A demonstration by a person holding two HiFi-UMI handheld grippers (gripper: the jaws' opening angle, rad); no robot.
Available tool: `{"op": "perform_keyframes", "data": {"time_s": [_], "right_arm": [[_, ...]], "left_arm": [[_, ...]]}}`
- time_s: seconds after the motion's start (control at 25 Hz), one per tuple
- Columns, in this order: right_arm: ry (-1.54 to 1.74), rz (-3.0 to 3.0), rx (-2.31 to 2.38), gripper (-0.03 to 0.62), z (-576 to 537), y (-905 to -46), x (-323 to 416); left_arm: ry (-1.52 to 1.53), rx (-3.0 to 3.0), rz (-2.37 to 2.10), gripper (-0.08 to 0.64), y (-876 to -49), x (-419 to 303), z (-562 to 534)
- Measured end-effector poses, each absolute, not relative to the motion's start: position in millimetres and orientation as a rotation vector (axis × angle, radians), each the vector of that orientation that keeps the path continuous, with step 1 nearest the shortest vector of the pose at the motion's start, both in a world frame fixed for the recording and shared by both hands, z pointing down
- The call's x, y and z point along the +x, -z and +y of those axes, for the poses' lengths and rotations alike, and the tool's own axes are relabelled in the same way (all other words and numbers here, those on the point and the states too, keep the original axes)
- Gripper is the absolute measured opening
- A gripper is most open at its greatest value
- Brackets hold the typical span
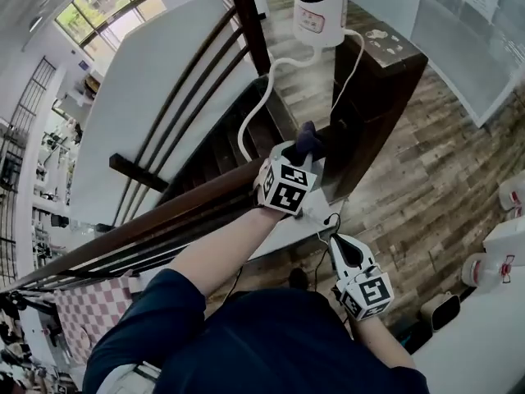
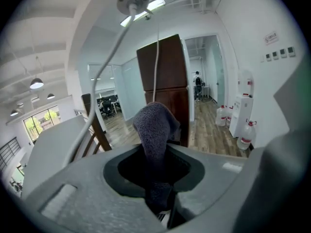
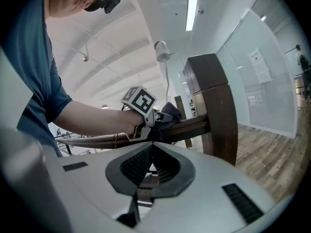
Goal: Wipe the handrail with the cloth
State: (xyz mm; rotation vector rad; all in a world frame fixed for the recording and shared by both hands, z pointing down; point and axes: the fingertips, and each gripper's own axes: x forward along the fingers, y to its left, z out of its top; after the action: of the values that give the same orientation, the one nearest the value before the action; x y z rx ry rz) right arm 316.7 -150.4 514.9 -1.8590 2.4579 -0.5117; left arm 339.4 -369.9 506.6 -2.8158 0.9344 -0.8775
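The dark wooden handrail climbs from the lower left to a square newel post. My left gripper rests on the rail just short of the post, shut on a dark grey cloth. In the left gripper view the cloth stands up between the jaws, with the post behind it. My right gripper hangs below the rail and to the right, jaws shut with nothing in them. From the right gripper view I see the cloth pressed on the handrail.
A white device with a white cable hangs over the post. Rails and the stair lie behind the handrail. Water jugs stand on the wooden floor at the right. The person's arm reaches across the rail.
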Motion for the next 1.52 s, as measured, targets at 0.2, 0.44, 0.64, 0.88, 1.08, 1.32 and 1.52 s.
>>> {"op": "perform_keyframes", "data": {"time_s": [0.2,0.44,0.64,0.88,1.08,1.32,1.52], "right_arm": [[0.478,2.602,-1.715,0.011,-176.0,-505.4,250.8],[0.423,2.803,-1.468,0.011,-199.0,-490.0,147.3],[0.386,2.938,-1.27,0.011,-205.8,-484.1,68.3],[0.327,3.054,-1.097,0.011,-203.6,-477.1,-2.2],[0.306,3.098,-1.019,0.011,-198.2,-472.0,-34.9],[0.3,3.096,-1.018,0.011,-191.9,-469.7,-57.2],[0.291,3.102,-1.006,0.011,-183.7,-467.5,-71.8]], "left_arm": [[0.902,-2.749,1.091,0.092,-504.7,227.9,-376.9],[0.919,-2.667,1.39,0.092,-505.0,72.3,-381.9],[0.909,-2.578,1.653,0.092,-506.8,-52.5,-374.1],[0.888,-2.46,1.919,0.092,-512.7,-177.0,-352.4],[0.856,-2.389,2.064,0.092,-510.8,-240.9,-340.7],[0.812,-2.397,2.095,0.092,-510.3,-270.8,-333.7],[0.651,-2.491,1.995,0.092,-481.5,-252.4,-311.6]]}}
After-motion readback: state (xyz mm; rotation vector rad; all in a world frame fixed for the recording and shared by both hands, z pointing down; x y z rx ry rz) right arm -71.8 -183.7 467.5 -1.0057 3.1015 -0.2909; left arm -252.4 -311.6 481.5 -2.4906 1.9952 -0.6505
